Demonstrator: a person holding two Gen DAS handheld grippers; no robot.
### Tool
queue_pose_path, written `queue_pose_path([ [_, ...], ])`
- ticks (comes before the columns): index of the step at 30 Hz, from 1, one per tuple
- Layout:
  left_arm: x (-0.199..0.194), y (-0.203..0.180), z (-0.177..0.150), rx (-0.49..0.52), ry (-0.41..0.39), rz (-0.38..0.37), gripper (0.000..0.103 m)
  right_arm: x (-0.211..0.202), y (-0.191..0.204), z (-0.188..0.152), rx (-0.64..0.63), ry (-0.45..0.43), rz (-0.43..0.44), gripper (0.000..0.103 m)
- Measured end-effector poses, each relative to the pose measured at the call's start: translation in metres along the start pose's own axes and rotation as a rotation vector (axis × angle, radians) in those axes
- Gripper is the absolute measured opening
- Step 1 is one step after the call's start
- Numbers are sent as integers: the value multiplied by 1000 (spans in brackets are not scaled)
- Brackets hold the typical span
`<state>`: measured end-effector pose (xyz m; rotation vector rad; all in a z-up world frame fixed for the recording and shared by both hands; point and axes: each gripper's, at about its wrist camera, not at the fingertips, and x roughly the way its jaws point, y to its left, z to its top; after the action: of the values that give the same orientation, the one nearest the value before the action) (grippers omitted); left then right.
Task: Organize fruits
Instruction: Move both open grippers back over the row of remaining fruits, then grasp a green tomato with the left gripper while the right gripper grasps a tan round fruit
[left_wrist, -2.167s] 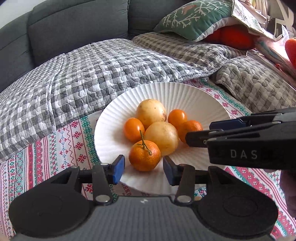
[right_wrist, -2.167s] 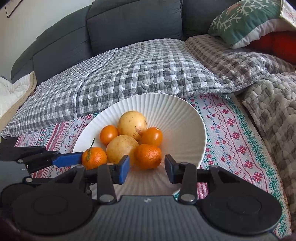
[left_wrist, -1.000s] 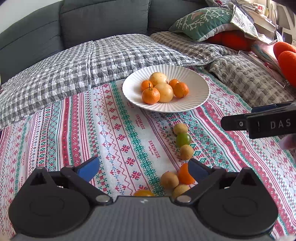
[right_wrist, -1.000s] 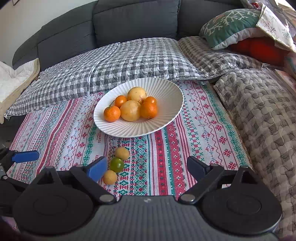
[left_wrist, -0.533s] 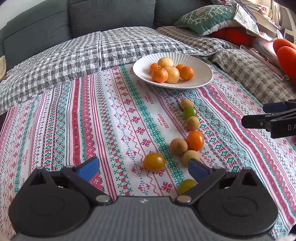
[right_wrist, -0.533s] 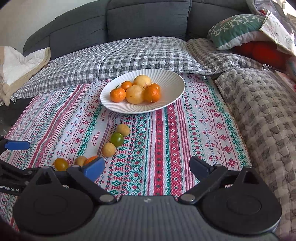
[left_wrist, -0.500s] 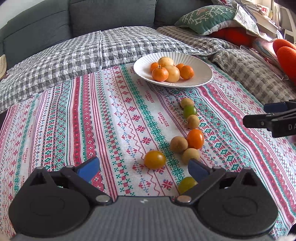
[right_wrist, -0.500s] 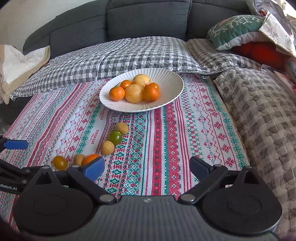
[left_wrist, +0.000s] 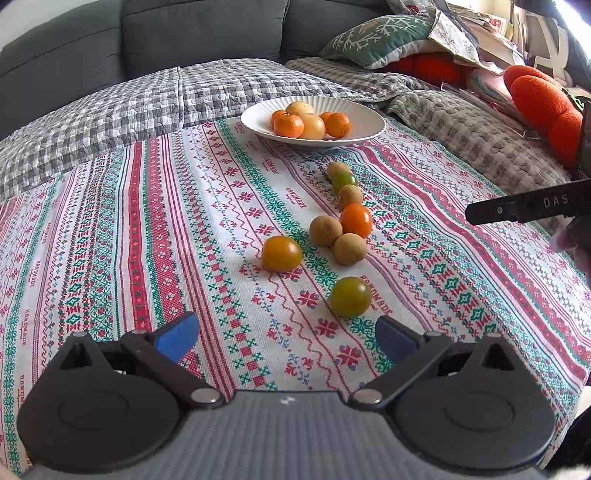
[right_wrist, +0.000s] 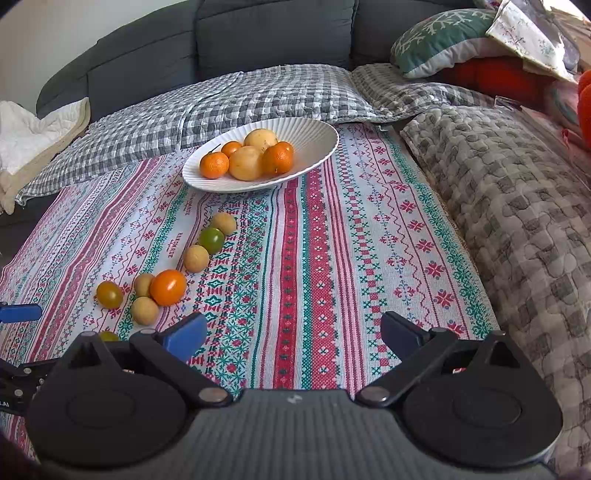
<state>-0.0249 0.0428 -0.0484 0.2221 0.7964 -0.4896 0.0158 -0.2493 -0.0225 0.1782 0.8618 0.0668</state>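
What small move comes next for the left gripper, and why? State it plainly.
Probably ease the left gripper forward and slightly right, down over the greenish tomato. Its jaws stand wide open and empty, and that tomato is the nearest loose fruit on the patterned cloth, lying apart from the others. The white plate already holds citrus, so loose fruit likely goes there.

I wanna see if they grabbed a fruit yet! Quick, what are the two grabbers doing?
Left gripper: open, holding nothing.
Right gripper: open, holding nothing.
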Motion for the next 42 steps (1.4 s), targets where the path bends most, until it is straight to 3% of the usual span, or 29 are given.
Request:
queue_pose_path([
  [7, 5, -16, -13, 54, -50, -18, 94, 5, 16, -15, -53, -17, 31, 100],
  [18, 23, -36, -5, 79, -55, -123, 46, 23, 54, -36, -221, 1, 47, 100],
  [26, 30, -28, 4, 30, -46, -135, 22, 26, 50, -31, -175, -10, 51, 98],
  [29, 30, -24, 6, 12, -38, -139, 21, 27, 53, -31, -183, -9, 56, 98],
  [34, 20, -20, 11, 24, -38, -82, 21, 27, 64, -28, -194, -12, 94, 94],
  [40, 8, 0, 13, -11, -26, -5, 21, 37, 82, -19, -182, 12, 163, 82],
  [42, 7, 7, 12, -26, -20, 14, 21, 42, 90, -16, -193, 24, 180, 73],
])
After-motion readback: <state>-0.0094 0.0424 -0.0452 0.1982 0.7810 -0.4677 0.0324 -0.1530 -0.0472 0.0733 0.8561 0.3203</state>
